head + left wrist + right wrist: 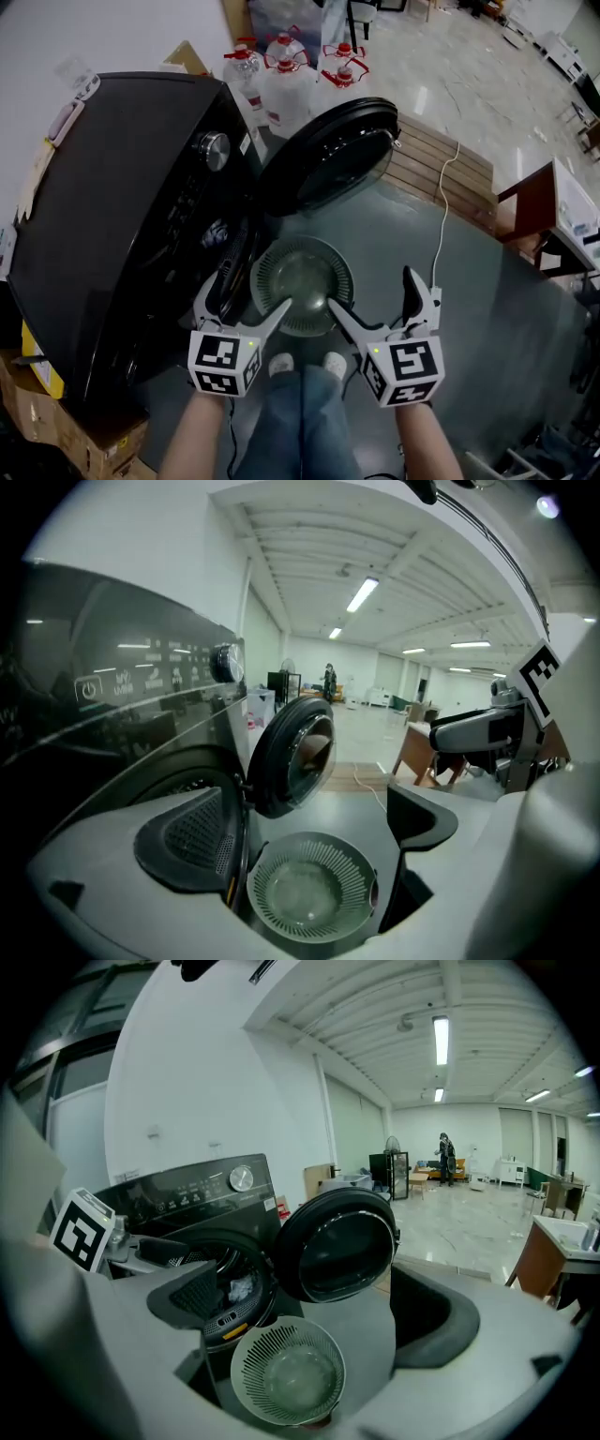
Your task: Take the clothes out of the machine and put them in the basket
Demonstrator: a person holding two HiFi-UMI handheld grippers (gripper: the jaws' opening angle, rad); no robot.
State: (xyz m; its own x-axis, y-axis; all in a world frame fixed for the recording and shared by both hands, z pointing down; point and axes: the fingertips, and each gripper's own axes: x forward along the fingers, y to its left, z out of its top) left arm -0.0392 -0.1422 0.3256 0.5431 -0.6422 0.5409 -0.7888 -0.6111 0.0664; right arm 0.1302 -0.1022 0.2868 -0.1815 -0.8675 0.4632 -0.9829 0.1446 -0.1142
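Left gripper (pixel 246 300) and right gripper (pixel 373 298): jaws wide apart, nothing held. Round grey slotted plastic basket (pixel 302 281) on the floor just beyond both, before the black front-loading washing machine (pixel 112 225), round door (pixel 328 155) open. Right gripper view shows pale crumpled clothes (pixel 241 1288) in the drum, well apart from both grippers; left gripper view does not.

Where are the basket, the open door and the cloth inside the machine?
basket (pixel 270 281), head view, on its slotted wall.
open door (pixel 342 1249), right gripper view, on the middle of its glass.
cloth (pixel 241 1288), right gripper view, on its pale middle.
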